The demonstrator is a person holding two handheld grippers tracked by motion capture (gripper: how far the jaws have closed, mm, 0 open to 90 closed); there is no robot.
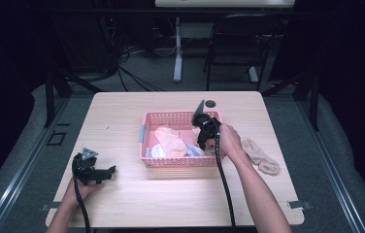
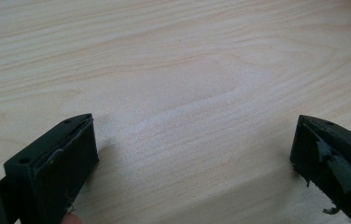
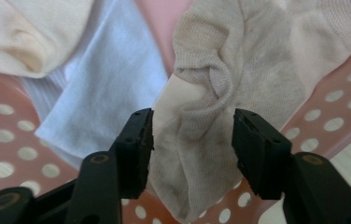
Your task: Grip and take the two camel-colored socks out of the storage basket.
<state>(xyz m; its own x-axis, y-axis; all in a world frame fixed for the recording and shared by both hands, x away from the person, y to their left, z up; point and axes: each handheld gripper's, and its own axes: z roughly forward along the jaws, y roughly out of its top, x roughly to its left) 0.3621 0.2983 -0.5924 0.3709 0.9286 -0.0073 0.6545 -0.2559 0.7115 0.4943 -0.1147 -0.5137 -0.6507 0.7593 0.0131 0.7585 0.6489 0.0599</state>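
In the high view the right gripper (image 1: 203, 138) dips into the pink basket (image 1: 171, 161), tips hidden behind its own body. Beige sock (image 3: 211, 140) between the jaws: pads perhaps touching, can't tell. Sock's lower end cut off by frame edge. Left gripper (image 2: 194, 154): jaw bases cropped.

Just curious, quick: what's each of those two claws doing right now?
Left gripper: open, empty, over bare table.
Right gripper: in the pink basket, jaws around a beige sock; grip cannot be told.

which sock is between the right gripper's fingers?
The beige sock in the pink basket; the light blue sock and the cream one lie off to the side.
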